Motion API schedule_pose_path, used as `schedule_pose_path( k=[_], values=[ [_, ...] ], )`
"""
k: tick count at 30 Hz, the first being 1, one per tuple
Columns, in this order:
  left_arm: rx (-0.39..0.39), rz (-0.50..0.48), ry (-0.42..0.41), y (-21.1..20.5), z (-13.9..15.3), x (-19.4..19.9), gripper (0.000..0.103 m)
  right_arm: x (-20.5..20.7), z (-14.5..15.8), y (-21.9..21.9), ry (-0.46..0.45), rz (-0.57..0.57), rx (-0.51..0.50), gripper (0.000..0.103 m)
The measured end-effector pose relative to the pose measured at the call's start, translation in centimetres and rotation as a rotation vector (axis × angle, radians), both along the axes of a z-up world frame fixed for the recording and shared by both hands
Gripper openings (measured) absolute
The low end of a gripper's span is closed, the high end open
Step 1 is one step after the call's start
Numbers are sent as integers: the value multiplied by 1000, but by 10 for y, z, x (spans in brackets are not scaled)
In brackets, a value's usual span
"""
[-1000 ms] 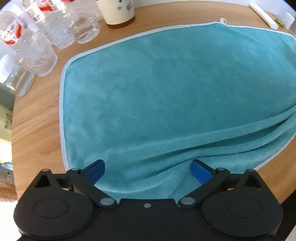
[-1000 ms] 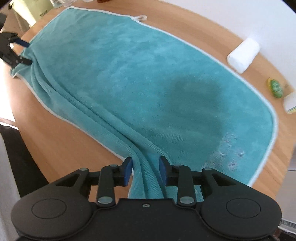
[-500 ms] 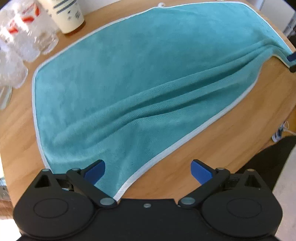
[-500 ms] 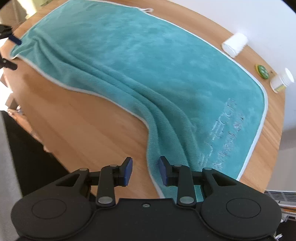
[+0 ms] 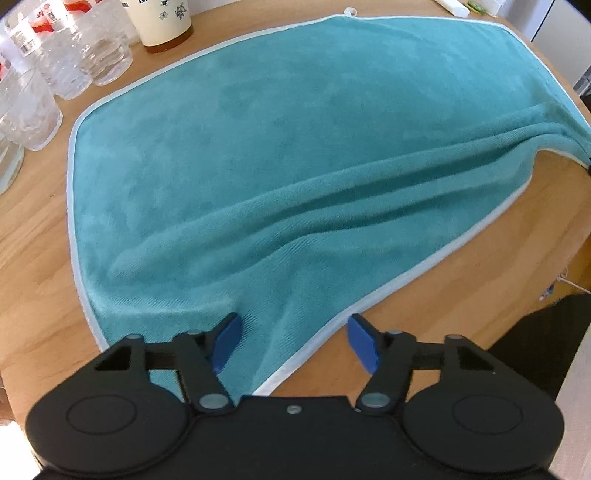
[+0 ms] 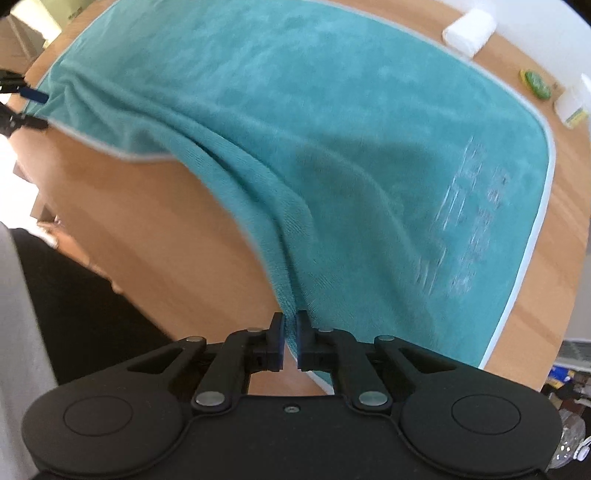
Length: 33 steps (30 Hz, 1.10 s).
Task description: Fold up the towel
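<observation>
A teal towel (image 5: pixel 277 147) with a pale hem lies spread on a round wooden table (image 5: pixel 37 258), with long ridges running along its near side. My left gripper (image 5: pixel 294 341) is open, and the towel's near corner lies between its blue pads (image 5: pixel 225 339). In the right wrist view the towel (image 6: pixel 332 129) shows faint lettering near its right end. My right gripper (image 6: pixel 290 332) is shut on the towel's near edge, and the cloth rises in a tight fold into the pads. The left gripper (image 6: pixel 33 107) shows at the far left, astride the other corner.
Clear plastic bottles (image 5: pixel 55 55) and a cream patterned jar (image 5: pixel 162 22) stand behind the towel's left end. A white roll (image 6: pixel 469 31), a green item (image 6: pixel 535 85) and a small white container (image 6: pixel 570 107) lie beyond its right end. A person's dark clothing (image 6: pixel 74 314) meets the table's near edge.
My right gripper's fingers have shut on the towel's near edge, gathering it into a fold. My left gripper's fingers have narrowed around the near corner, and the towel has shifted under both views.
</observation>
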<state>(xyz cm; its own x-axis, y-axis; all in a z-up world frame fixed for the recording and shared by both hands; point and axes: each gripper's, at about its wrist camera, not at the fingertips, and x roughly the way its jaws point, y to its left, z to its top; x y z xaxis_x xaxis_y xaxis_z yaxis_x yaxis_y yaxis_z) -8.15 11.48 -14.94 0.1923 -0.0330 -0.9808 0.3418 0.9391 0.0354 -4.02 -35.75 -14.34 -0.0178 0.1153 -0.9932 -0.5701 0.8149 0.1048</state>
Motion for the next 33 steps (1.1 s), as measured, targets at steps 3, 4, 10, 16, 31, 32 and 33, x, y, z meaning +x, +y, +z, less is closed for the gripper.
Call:
schedule_pose_path(
  k=[3, 4, 10, 16, 31, 32, 33],
  values=[
    [6, -29, 41, 9, 2, -4, 31, -6, 0, -9, 37, -21, 7, 5],
    [5, -32, 48, 12, 4, -5, 29, -7, 1, -10, 40, -21, 7, 5],
    [2, -43, 81, 12, 7, -5, 26, -15, 10, -6, -24, 69, -53, 9],
    [-20, -57, 93, 8, 11, -3, 23, -39, 30, 21, -58, 135, 16, 21],
    [-51, -115, 164, 12, 8, -12, 14, -36, 9, 38, 18, 61, 87, 26],
    [-53, -120, 172, 12, 8, -13, 14, -35, 9, 38, 24, 66, 79, 26],
    [-52, -126, 182, 12, 8, -15, 15, -36, 10, 37, 38, 67, 78, 26]
  ],
)
